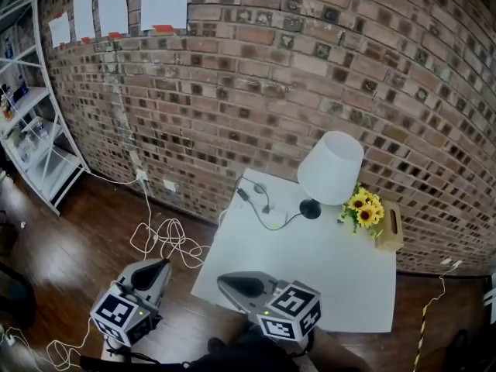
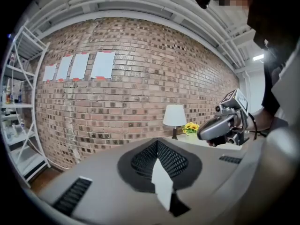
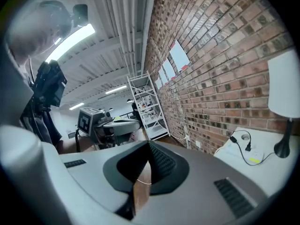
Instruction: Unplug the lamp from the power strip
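Observation:
A lamp with a white shade and black base stands at the far side of the white table. Its black cord runs left to the white power strip near the table's far left corner, where black plugs sit. The right gripper view shows the strip and lamp at its right edge. My left gripper hangs shut and empty over the floor, left of the table. My right gripper is shut and empty at the table's near edge. Both are far from the strip.
Sunflowers and a wooden box stand right of the lamp. White cables lie looped on the wooden floor below a wall outlet. A white shelf unit stands at the far left by the brick wall.

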{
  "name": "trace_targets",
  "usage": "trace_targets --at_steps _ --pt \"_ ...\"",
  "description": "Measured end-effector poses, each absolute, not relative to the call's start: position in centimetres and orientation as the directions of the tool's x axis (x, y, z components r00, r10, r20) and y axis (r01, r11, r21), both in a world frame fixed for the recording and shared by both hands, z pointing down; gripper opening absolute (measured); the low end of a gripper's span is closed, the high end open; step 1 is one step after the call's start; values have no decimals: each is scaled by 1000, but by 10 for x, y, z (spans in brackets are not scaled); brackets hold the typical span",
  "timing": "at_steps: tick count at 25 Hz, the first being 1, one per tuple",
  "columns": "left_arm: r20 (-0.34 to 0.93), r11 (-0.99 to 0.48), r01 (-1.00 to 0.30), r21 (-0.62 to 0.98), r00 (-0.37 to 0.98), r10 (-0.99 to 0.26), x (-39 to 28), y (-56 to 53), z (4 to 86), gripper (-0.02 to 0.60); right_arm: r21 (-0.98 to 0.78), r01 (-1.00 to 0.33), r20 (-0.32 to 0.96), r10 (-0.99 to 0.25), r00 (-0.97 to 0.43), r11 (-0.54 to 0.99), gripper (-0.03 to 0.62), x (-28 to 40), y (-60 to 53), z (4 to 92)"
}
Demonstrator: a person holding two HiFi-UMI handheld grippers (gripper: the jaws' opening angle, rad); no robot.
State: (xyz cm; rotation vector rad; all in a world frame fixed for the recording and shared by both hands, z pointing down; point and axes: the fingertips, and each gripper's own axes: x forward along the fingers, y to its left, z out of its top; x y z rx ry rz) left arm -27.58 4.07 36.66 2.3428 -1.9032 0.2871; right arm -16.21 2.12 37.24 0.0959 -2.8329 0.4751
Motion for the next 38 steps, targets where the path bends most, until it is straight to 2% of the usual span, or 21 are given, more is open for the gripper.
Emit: trace_targets --at_steps 4,7,10,13,17,20,29,38 --pt "271 -145 -989 -38 130 -954 -283 21 367 9 -259 -95 261 -25 -965 961 3 -156 -7 368" --pt "286 -150 -983 -105 115 -951 -276 -1 372 9 -256 -104 256 -36 -966 961 3 -143 -33 373" --pt "323 -158 -981 -114 114 -940 -261 -25 370 9 -288 -102 237 -33 -971 952 3 -132 -54 378" --pt "307 -166 -978 -129 120 -944 -246 -49 363 9 -305 -105 226 -35 -973 946 3 -117 -77 380" --pt "225 -163 -987 7 161 -961 -220 -82 328 9 -333 -122 225 -47 -973 935 3 -98 -105 388" --pt "250 -175 -985 3 170 -953 -206 -107 331 9 -330 -148 247 -66 -967 932 3 -84 -125 397" --pt "391 -295 -955 -24 262 -882 -157 -165 366 9 -313 -282 347 -167 -923 907 3 -41 -171 428" --pt "425 -438 -898 -49 378 -822 -151 -225 410 10 -261 -399 429 -265 -864 879 3 -37 -212 452"
